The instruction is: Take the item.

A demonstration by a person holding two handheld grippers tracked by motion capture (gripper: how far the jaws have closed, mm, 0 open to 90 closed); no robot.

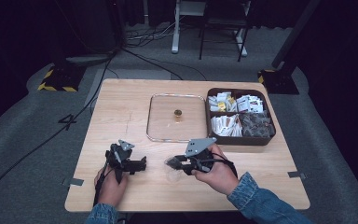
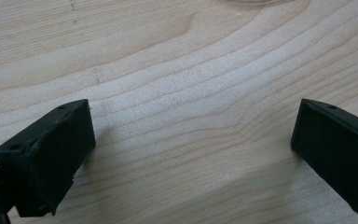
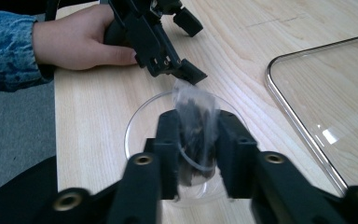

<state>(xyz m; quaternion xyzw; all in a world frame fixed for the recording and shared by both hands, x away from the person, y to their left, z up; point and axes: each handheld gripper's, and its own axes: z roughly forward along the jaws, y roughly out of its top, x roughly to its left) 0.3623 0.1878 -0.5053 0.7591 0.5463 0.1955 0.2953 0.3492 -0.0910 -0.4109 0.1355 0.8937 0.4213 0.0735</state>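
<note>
**Two hand-held tools at a wooden desk**

The right tool (image 3: pixel 196 140) grips a clear sachet (image 3: pixel 195 122) of dark contents over a small clear cup (image 3: pixel 137 128). The left tool (image 2: pixel 193 140), jaws wide and empty, rests on the desk (image 1: pixel 121 112). Beyond lie a glass lid (image 1: pixel 168 126) and a brown compartment box (image 1: pixel 240 140) of sachets.

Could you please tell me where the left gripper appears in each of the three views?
High view: left gripper left of centre, near the table's front edge.
Left gripper view: left gripper with its own jaws rising from both bottom corners, wide apart.
Right gripper view: left gripper at upper left, held by a hand.
Shared landmark: the wooden table.
</note>
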